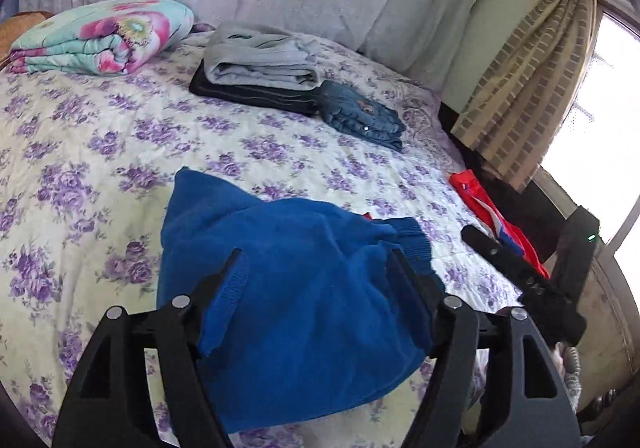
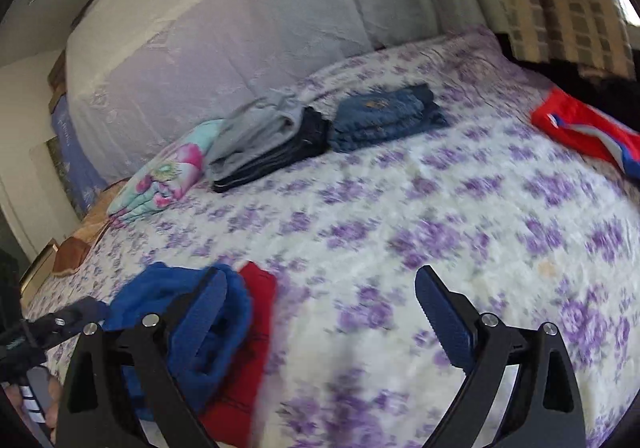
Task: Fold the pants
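Blue pants (image 1: 288, 288) lie bunched on the bed (image 1: 100, 168), draped between the spread fingers of the left tool (image 1: 318, 272), which grips nothing. The right tool (image 2: 320, 288), also spread and empty, hangs just right of the pants, over bare bedspread.

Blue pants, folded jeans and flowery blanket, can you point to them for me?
Blue pants (image 1: 296, 288), left wrist view: middle of the fuzzy fabric.
Folded jeans (image 2: 384, 116), right wrist view: top of the denim stack.
Flowery blanket (image 1: 104, 36), left wrist view: top of the folded bundle.
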Demonstrator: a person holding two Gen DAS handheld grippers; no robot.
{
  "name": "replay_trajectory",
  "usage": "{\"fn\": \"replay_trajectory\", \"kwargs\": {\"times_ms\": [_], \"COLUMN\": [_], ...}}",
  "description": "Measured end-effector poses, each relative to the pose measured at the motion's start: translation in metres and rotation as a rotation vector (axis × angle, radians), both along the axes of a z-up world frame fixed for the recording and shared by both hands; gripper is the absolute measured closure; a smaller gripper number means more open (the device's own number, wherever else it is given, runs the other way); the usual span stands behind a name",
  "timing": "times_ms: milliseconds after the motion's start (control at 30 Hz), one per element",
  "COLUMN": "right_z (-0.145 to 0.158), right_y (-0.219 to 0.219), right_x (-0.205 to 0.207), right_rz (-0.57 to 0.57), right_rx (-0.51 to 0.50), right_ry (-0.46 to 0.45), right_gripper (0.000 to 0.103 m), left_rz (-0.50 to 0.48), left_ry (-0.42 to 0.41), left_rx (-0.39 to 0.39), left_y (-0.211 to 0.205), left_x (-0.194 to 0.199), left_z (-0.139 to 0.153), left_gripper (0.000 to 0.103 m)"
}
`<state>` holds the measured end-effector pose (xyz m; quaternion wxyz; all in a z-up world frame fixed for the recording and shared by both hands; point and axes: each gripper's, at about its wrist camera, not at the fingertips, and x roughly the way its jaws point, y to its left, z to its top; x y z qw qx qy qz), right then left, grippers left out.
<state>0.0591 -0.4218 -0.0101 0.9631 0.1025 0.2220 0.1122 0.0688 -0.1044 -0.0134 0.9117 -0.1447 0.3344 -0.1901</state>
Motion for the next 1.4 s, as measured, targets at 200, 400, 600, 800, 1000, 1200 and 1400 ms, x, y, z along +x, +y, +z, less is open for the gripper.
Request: {"fn": "replay_trajectory", "kwargs": {"times_ms": [200,400,600,800,1000,1200,1400], "right_z": [0.000,-0.044,-0.009,-0.055,-0.055,-0.050,-0.067], "right_y": [0.089,0.043,0.048,0.071,0.038,0.003,0.014], "right_x": [0.026,0.057,0.000,-0.003,-0.001,0.012,0.039], "right_rz": [0.114,0.128,0.128,0.162,0.236,0.353,0.364], "right_rx": [-0.290,-0.088,-0.109,-0.349,-0.049,0.350,0.415], "right_ry": [0.040,0.220,0.055,0.170,0.258,0.389,0.501], "right_gripper": [0.007,0.004,0.004,0.004,0.004,0.004,0.003], "left_rz": [-0.023,-0.053,0.031,0.057,0.074,0.014,-0.018], "left_ry": [-0.007,-0.098,-0.083,0.083,0.167,0.213,0.264], "left_rx": [0.273,0.352,0.089,0.208,-0.024,-0.207,-0.214], "left_y": [-0.028,-0.035,0.023,0.033,0.073,0.091,0.079], "left_x": [-0.007,-0.025,-0.025,0.008,0.010,0.016,0.045], "left_z": [-0.031,-0.041,-0.012,-0.054,-0.062,-0.060,-0.066], "left_gripper": [0.033,0.031,0.019,0.011,0.009,0.009,0.009]}}
